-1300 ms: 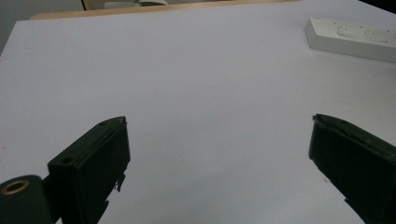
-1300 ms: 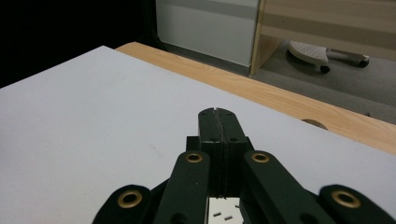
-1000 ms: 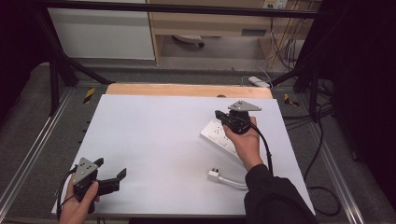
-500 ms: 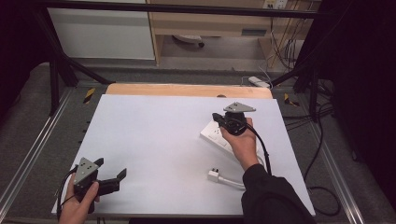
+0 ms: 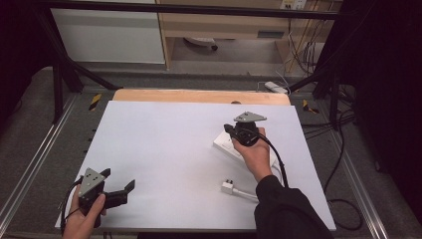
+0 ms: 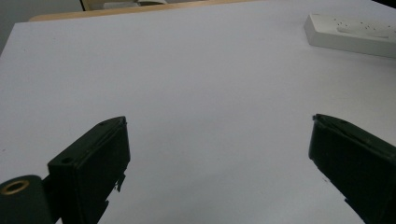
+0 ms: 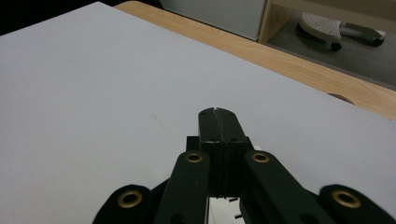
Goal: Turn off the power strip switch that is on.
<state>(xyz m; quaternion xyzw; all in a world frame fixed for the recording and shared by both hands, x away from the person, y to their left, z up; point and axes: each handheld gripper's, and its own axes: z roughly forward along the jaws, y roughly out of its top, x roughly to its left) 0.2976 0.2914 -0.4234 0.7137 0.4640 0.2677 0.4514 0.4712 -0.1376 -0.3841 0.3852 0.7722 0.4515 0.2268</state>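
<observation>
One power strip (image 5: 226,143), one plug (image 5: 227,187), seemingly.

Counted on the white tabletop (image 5: 164,149): one flat white plastic power strip (image 5: 225,142), also seen as a pale slab with sockets at the far right in the left gripper view (image 6: 350,30), and one small white plug on a white cable (image 5: 228,187). Two black two-jaw grippers, one per hand: the left gripper (image 5: 122,191) with jaws spread wide apart, the right gripper (image 5: 230,130) with jaws pressed together on nothing. Beyond the white sheet, one strip of bare light wood (image 5: 199,95).
</observation>
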